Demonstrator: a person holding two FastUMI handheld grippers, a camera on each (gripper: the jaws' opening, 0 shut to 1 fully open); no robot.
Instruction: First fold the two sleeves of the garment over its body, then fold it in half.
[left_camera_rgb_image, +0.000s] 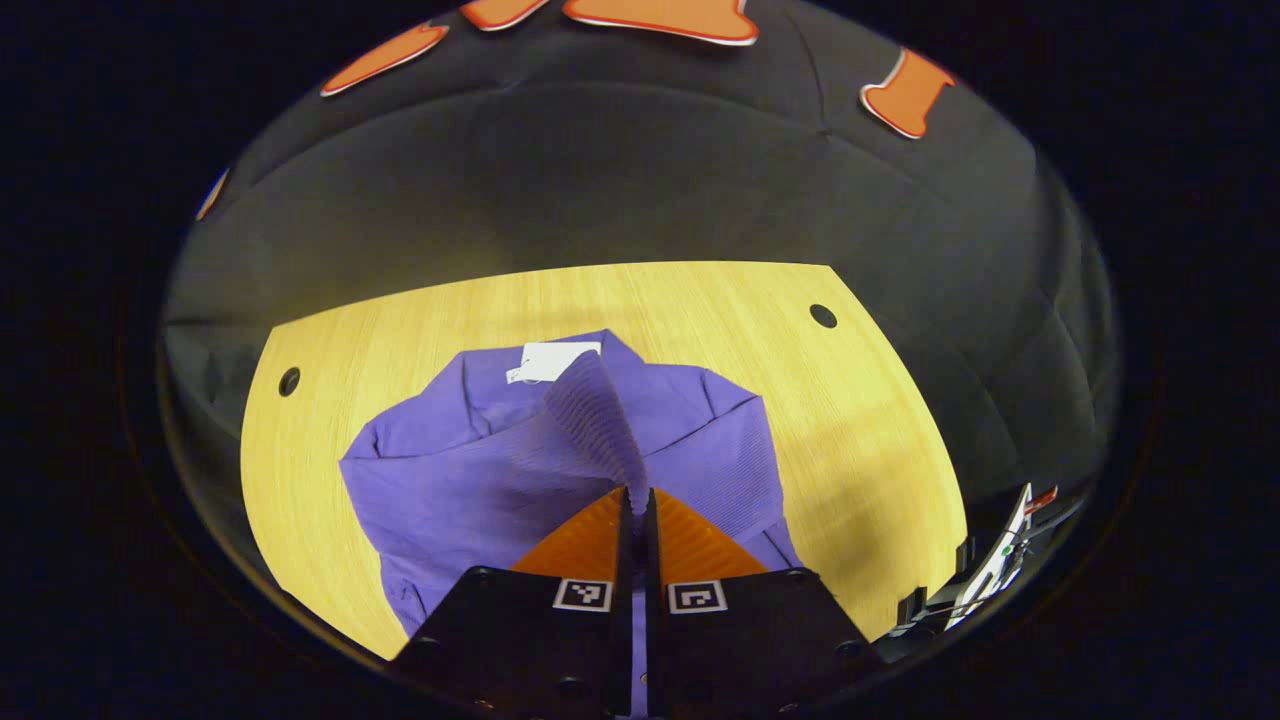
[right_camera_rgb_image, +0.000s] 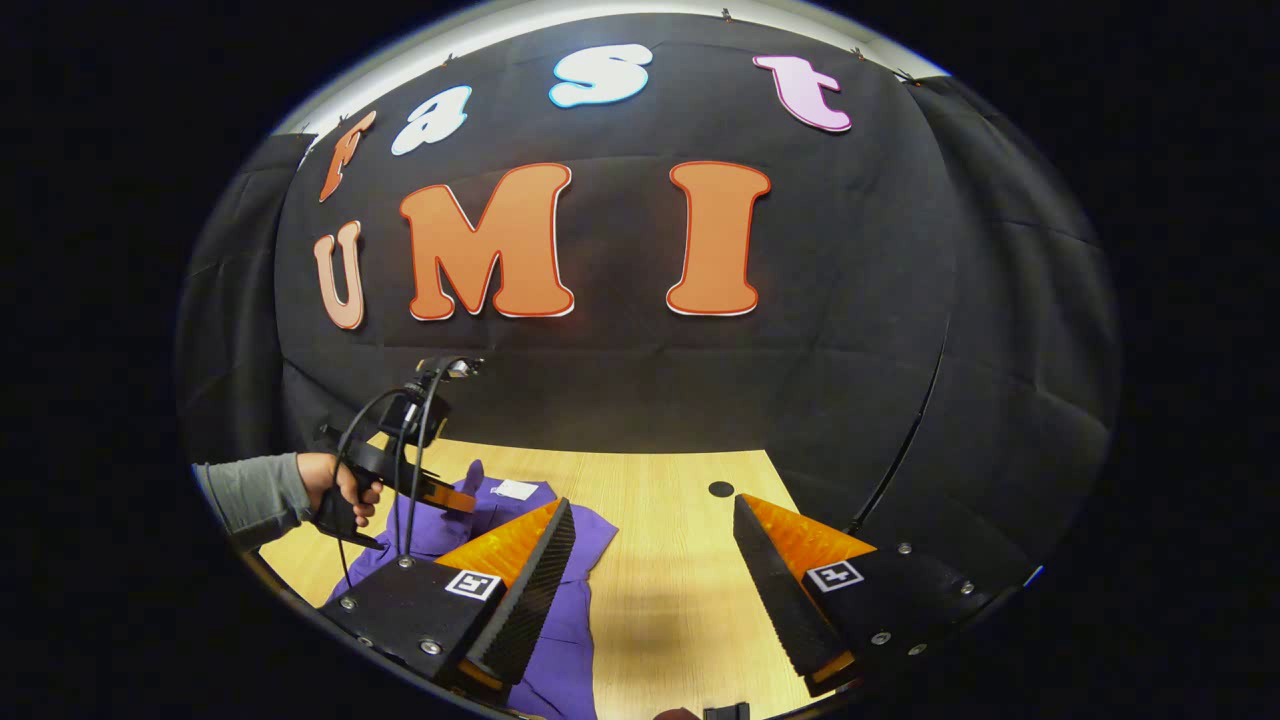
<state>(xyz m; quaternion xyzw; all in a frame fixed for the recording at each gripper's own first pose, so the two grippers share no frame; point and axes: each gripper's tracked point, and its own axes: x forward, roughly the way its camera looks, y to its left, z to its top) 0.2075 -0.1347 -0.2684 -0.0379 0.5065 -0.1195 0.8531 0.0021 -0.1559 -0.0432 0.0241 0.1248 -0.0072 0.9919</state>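
A purple garment (left_camera_rgb_image: 480, 470) lies on the wooden table (left_camera_rgb_image: 860, 420), with a white tag (left_camera_rgb_image: 555, 360) at its far end. My left gripper (left_camera_rgb_image: 637, 495) is shut on a ribbed purple sleeve cuff (left_camera_rgb_image: 595, 410), which it holds lifted above the garment's body. In the right gripper view, my right gripper (right_camera_rgb_image: 650, 515) stands open above the table with nothing between its fingers, just right of the purple garment (right_camera_rgb_image: 570, 600). Farther left there, a hand (right_camera_rgb_image: 335, 480) holds the left gripper (right_camera_rgb_image: 462, 497) with the purple sleeve (right_camera_rgb_image: 472, 477) standing up from it.
The table has round holes (left_camera_rgb_image: 823, 316) (left_camera_rgb_image: 289, 381) near its far corners, and one hole (right_camera_rgb_image: 721, 489) shows past my right gripper. Black cloth walls close in the table at the back and sides. Bare wood lies right of the garment.
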